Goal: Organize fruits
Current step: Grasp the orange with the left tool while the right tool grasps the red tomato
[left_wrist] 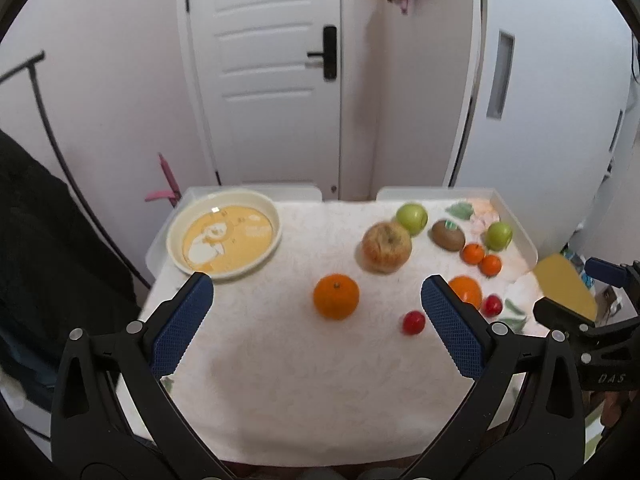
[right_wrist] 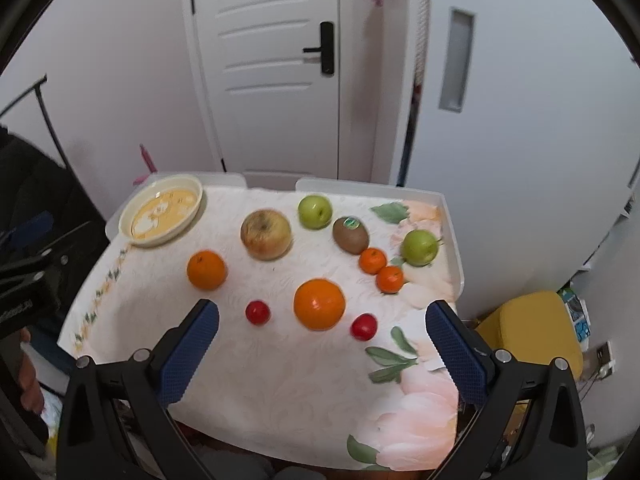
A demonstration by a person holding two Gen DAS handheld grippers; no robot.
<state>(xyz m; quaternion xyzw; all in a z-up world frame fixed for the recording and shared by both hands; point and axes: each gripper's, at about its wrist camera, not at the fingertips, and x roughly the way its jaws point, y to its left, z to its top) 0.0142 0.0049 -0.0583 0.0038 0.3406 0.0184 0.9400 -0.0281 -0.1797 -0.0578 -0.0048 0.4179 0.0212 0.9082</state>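
Observation:
Fruit lies scattered on a white floral tablecloth (right_wrist: pixel 280 380). A cream and yellow bowl (left_wrist: pixel 224 234) (right_wrist: pixel 162 210) stands empty at the far left corner. An orange (left_wrist: pixel 336 296) (right_wrist: pixel 207 270) lies mid-table, a bigger orange (right_wrist: pixel 319 304) nearer the right. A large yellowish apple (left_wrist: pixel 387 247) (right_wrist: pixel 265 234), two green apples (right_wrist: pixel 315 211) (right_wrist: pixel 419 247), a kiwi (right_wrist: pixel 350 235), two small tangerines (right_wrist: pixel 372 260) (right_wrist: pixel 389 279) and two small red fruits (right_wrist: pixel 257 312) (right_wrist: pixel 364 326) lie around. My left gripper (left_wrist: pixel 316 300) is open and empty above the near table. My right gripper (right_wrist: pixel 322 328) is open and empty.
A white door (left_wrist: pixel 276 72) and walls stand behind the table. A black coat rack with dark clothing (left_wrist: pixel 48 240) is at the left. A yellow stool (right_wrist: pixel 532 328) sits on the floor at the right. The table has a raised white rim (right_wrist: pixel 452 232).

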